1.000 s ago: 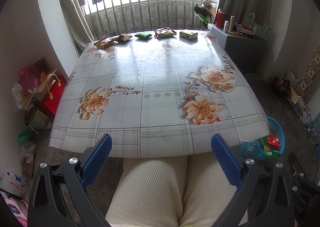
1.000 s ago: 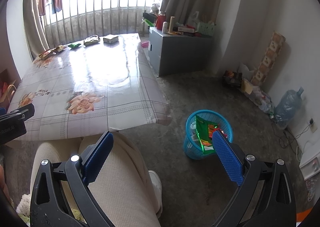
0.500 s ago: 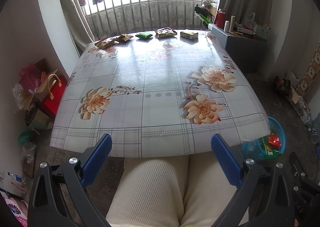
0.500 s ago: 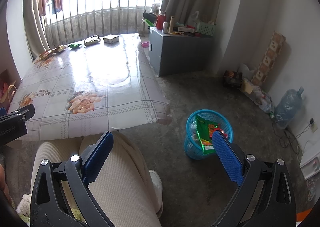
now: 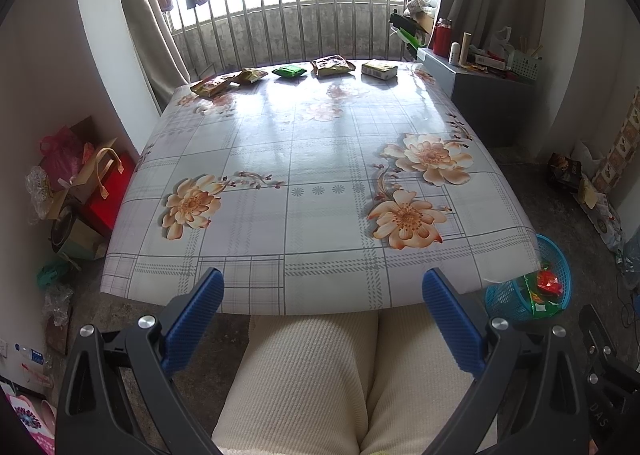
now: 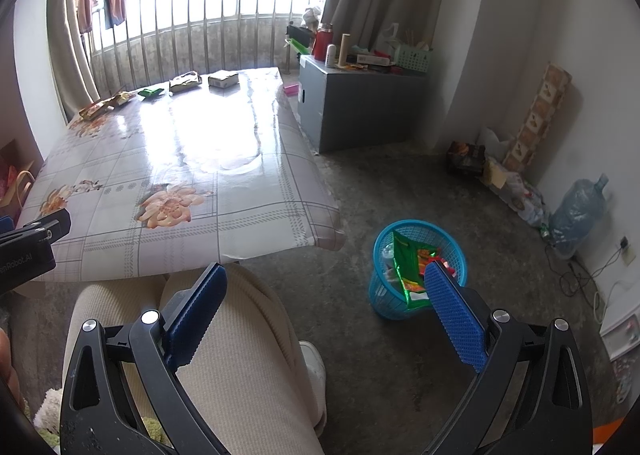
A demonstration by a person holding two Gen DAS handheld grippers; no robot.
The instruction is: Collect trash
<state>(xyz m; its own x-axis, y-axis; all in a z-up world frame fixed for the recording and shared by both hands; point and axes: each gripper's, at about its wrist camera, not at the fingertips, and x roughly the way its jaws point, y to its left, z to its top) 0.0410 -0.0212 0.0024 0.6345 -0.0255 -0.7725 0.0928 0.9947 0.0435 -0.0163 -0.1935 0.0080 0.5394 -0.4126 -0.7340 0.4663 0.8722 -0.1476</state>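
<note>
Change since earlier: almost nothing; both grippers hang where they were, the left view shifted very slightly.
Left gripper: held above the person's lap at the table's near edge, blue pads wide apart, nothing between them.
Table: covered in a flowered checked cloth.
Trash on table: five pieces in a row along the far edge by the railing; from the left, two yellow-brown wrappers, a green packet, a brown wrapper, a pale small box.
Right gripper: over the person's right thigh, fingers spread, empty.
Blue basket: on the floor right of the table, with a green wrapper and red scraps in it.
</note>
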